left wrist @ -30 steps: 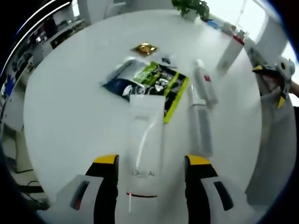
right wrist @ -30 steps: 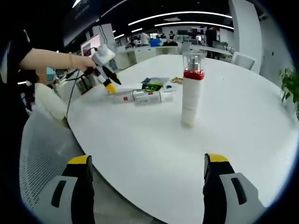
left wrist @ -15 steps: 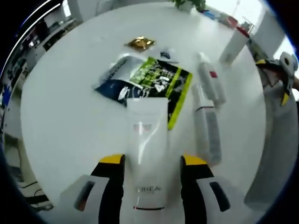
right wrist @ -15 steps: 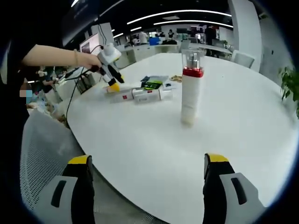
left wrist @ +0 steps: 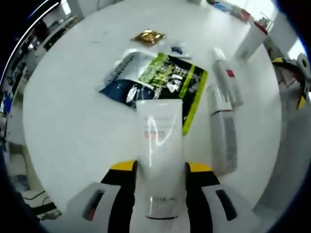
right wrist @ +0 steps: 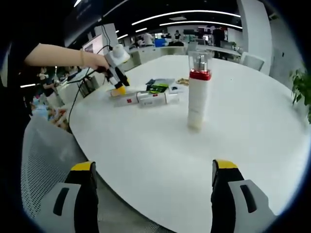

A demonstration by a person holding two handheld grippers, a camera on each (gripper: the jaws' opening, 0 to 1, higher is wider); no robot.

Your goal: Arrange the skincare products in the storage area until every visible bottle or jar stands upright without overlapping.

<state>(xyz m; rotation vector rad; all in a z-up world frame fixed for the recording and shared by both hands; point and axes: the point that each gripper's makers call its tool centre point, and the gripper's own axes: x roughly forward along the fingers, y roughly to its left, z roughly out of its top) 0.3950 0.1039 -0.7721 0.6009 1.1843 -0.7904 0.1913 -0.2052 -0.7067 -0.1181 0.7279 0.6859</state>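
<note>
We have brought the left tool (left wrist: 159, 167) forward over the last second, so that the white tube (left wrist: 159, 160), which lay ahead of its jaws, now sits between them, lying flat on the counter (left wrist: 73, 111). The jaws have narrowed and stand hard against the tube's sides near its cap end; we judge them closing on it, though whether they grip firmly yet we cannot tell. Beyond the tube's far end lie the flat sachets (left wrist: 155, 80), with the tube's crimped end overlapping them, and off to the tool's right two white bottles (left wrist: 224, 116) lie on their sides, end to end.

Our right tool (right wrist: 150, 194) hangs wide open with nothing between its jaws, near the counter's edge. Ahead of it the red-collared bottle (right wrist: 198, 92) already stands upright.

For the task this means the tube is next to be stood up; the two lying bottles remain
</note>
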